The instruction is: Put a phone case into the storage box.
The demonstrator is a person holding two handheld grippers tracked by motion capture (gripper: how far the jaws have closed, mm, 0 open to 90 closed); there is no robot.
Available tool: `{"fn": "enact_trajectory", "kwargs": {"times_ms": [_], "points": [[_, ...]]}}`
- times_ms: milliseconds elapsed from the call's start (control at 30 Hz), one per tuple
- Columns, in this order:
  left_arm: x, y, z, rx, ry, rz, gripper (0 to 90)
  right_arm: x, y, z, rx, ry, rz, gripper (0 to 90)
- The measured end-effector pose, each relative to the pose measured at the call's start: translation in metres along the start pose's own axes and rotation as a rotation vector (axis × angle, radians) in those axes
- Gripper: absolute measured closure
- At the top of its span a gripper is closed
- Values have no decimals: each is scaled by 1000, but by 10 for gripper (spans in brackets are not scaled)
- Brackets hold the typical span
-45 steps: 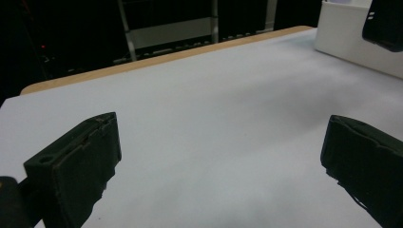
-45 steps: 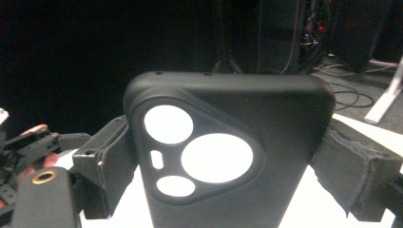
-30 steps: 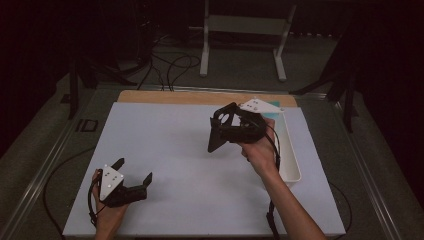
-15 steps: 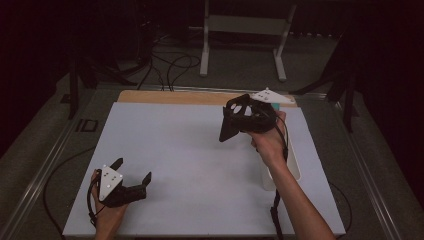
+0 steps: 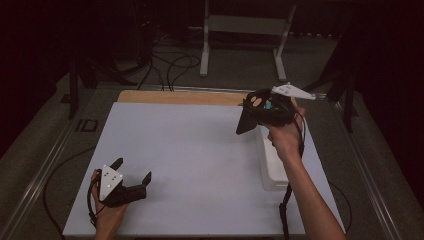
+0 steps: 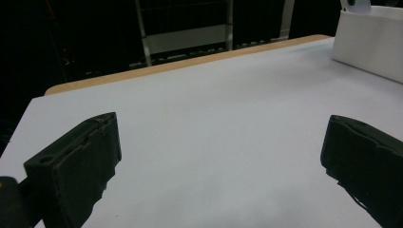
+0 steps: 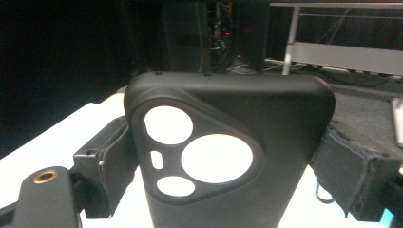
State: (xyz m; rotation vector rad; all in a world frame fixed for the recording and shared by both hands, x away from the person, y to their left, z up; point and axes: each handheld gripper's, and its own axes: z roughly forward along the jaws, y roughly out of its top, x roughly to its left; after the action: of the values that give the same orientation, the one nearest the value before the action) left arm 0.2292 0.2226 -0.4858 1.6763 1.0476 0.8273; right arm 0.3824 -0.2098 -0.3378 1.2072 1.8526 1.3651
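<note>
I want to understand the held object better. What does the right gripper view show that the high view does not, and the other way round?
The right gripper view alone reveals the black phone case's camera cutouts, three round openings and a small slot, with a jaw pressing each side. The high view alone gives the left gripper resting open on the white table, and the white tray beside the right forearm. Both show the right gripper holding the case above the table.
</note>
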Motion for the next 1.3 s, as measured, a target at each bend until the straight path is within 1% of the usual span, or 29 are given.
{"fn": "enact_trajectory", "kwargs": {"times_ms": [233, 400, 433, 633, 667, 767, 1000, 1200, 1300], "points": [[0, 0, 0, -3, 0, -3, 1, -14, 2, -1, 4, -45, 15, 142], [1, 0, -1, -6, 3, -5, 0, -22, 4, 0, 15, -81, 4, 143], [1, 0, -1, -7, 3, -5, 0, -23, 4, 1, 15, -89, 9, 143], [1, 0, -1, -8, 2, -3, 0, -30, 5, 1, 19, -116, 4, 143], [1, 0, -1, -8, 1, -4, 0, -34, 5, 2, 20, -128, 6, 142], [2, 1, -2, -10, 3, -4, 0, -39, 5, 3, 24, -146, 18, 143], [2, 0, -2, -15, 6, -10, 0, -48, 6, 4, 31, -175, 19, 143], [3, 0, -1, -12, 6, -7, 0, -57, 6, 6, 40, -205, 32, 142], [3, 0, -1, -13, 6, -11, 0, -59, 6, 7, 43, -216, 27, 142]]}}
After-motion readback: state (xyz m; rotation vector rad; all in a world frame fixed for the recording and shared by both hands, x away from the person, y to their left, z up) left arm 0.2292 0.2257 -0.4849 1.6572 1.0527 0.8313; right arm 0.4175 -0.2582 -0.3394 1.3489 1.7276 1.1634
